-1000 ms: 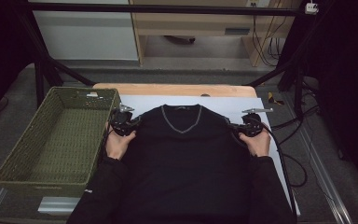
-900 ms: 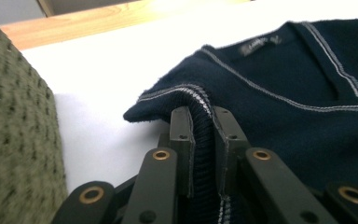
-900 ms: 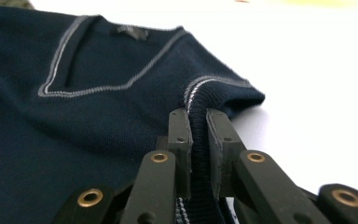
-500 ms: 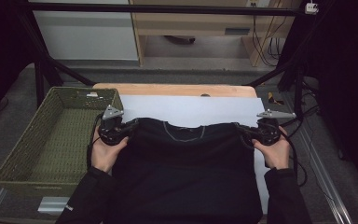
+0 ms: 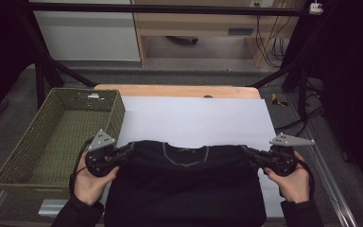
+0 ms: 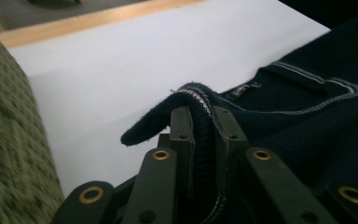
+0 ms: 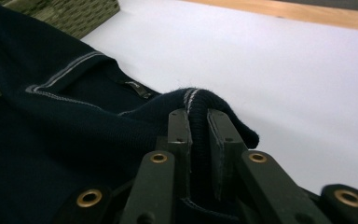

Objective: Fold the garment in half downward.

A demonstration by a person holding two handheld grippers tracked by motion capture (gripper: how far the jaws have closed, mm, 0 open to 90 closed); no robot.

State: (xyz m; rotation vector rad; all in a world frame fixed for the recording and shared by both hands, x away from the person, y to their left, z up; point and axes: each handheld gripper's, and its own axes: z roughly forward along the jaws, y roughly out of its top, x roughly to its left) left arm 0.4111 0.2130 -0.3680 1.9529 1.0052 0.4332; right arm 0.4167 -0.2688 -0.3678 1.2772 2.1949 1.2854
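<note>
Left gripper (image 6: 199, 116): jaws clamped on a bunched fold of the dark sweater (image 5: 184, 189), at its left shoulder edge; knit pinched thick between the pads.
Right gripper (image 7: 198, 119): jaws closed the same way on the right shoulder edge, a hump of fabric standing above the pads.
Left hand (image 5: 92, 177): at the near-left of the table, just beside the basket.
Right hand (image 5: 290, 177): at the near-right, level with the other hand.
Sweater position: on the near half of the white sheet (image 5: 194, 118), collar toward the far side, body running off the near edge toward the person; top edge stretched in a line between the two grippers.
Collar: V-neck with pale trim, sagging slightly at the middle.
Handling, judged: soft, limp knit, light; no stiffness, so it will drape and fold wherever unsupported. Not slippery, not fragile, though a thin pinch could pull loose.
Where to hold, judged: the shoulder seams as now, thick doubled fabric, symmetric about the collar.
Basket (image 5: 52, 137): green woven, far-left of the sweater.
Table (image 5: 179, 91): wooden edge showing beyond the sheet.
</note>
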